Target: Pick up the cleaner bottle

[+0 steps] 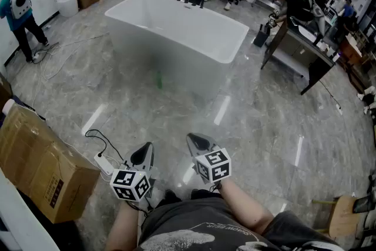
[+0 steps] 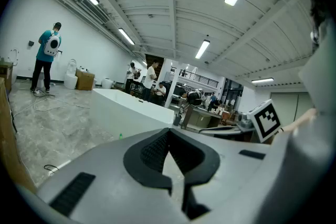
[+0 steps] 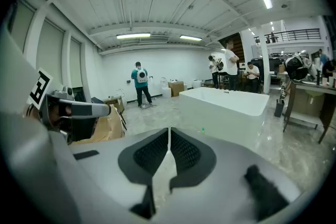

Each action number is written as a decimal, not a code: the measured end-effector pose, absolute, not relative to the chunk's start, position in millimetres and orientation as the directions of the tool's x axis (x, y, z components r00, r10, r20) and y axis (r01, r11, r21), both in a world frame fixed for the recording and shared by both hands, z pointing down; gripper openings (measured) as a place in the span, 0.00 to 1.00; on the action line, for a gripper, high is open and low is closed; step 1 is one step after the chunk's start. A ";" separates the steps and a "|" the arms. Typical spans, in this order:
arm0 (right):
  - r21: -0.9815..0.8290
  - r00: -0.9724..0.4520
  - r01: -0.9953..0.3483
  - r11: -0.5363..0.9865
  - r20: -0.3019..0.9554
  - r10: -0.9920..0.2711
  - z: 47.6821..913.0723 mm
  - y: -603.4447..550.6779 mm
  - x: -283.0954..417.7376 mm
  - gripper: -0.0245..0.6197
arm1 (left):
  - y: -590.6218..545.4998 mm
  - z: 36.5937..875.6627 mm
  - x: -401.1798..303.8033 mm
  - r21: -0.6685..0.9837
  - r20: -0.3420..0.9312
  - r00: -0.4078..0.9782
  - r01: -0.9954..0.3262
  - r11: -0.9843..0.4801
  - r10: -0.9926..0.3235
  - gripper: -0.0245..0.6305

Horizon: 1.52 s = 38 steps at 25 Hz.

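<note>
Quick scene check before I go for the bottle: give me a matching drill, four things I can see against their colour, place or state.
Things:
1. bathtub
2. cleaner bottle
3. cardboard box
4. right hand-held gripper

Descriptions:
A. brown, at the left edge of the head view
B. jaws shut, nothing between them
C. white, in the middle of the floor
D. green, on the floor by the bathtub's near wall

Pairs: 1-C; 2-D; 3-A; 4-B
</note>
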State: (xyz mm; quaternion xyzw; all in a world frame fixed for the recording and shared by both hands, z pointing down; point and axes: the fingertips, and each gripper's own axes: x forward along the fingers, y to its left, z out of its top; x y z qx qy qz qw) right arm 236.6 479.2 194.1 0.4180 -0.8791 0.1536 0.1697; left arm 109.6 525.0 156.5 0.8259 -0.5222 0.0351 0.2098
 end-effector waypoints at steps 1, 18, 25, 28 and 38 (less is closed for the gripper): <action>-0.127 -0.592 -0.787 0.603 0.427 -0.683 193.7 479.6 236.3 0.09 | 526.2 156.7 109.4 0.308 0.278 0.452 -0.878 -0.367 -0.847 0.06; -0.167 -0.578 -0.809 0.564 0.402 -0.710 201.3 479.4 236.3 0.09 | 526.7 166.6 85.7 0.317 0.258 0.443 -0.878 -0.358 -0.858 0.06; -0.208 -0.575 -0.817 0.538 0.369 -0.730 202.3 460.4 247.7 0.09 | 507.4 171.1 82.7 0.306 0.267 0.409 -0.894 -0.326 -0.872 0.06; -0.219 -0.582 -0.812 0.541 0.373 -0.723 212.4 441.3 244.8 0.09 | 492.3 173.6 73.6 0.295 0.285 0.384 -0.907 -0.300 -0.878 0.06; -0.254 -0.629 -0.775 0.579 0.412 -0.659 241.8 329.7 228.5 0.09 | 402.9 184.9 53.2 0.285 0.330 0.302 -0.935 -0.210 -0.894 0.06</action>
